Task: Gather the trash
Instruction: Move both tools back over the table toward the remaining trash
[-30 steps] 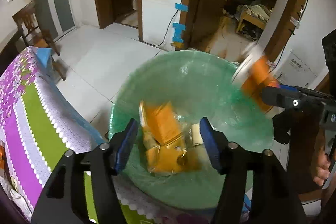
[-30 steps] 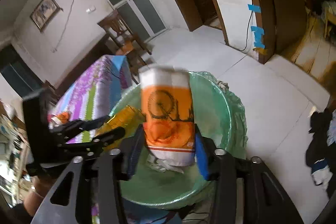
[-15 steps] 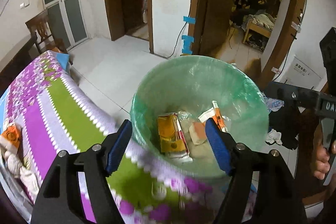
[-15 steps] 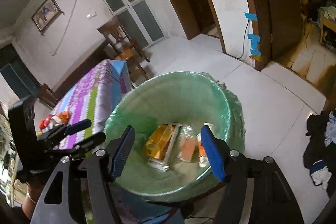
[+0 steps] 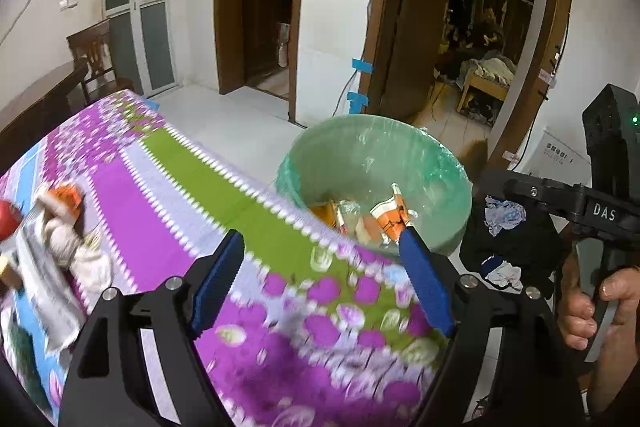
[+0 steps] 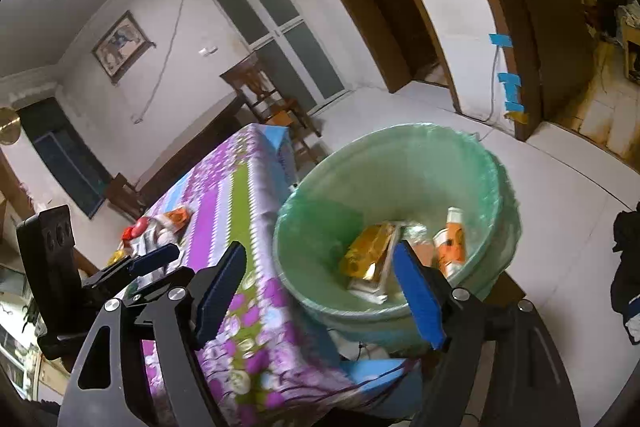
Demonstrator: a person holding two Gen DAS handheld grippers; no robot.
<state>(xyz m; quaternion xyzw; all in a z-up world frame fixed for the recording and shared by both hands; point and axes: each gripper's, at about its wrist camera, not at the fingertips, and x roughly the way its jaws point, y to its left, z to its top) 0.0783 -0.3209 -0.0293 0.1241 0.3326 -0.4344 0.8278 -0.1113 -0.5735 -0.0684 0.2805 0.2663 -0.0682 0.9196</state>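
Standing released and empty, the left gripper shows only the flowered tablecloth between its blue pads; its jaws have just been opening, nothing between them. The right gripper is likewise spread and empty, its jaws also just opening, framing the near rim of the green-lined bin. Both tools hang above the table edge next to the bin, which suggests each has let go of its load and is free for another pickup

Inside the bin, the yellow carton lies flat on the bottom, long axis running from the near wall toward the far one. The orange-and-white packet beside it leans nearly upright against the wall away from the table, its crimped end upward. The bin stands just beside the table's corner, mouth open upward, presumably so waste can be dropped straight off the edge

On the tablecloth, well apart from the bin toward the far end, more litter waits: crumpled white paper, a small orange packet and a red round thing, too blurred to name. A hand grips the right tool's handle, on the bin's side away from the table
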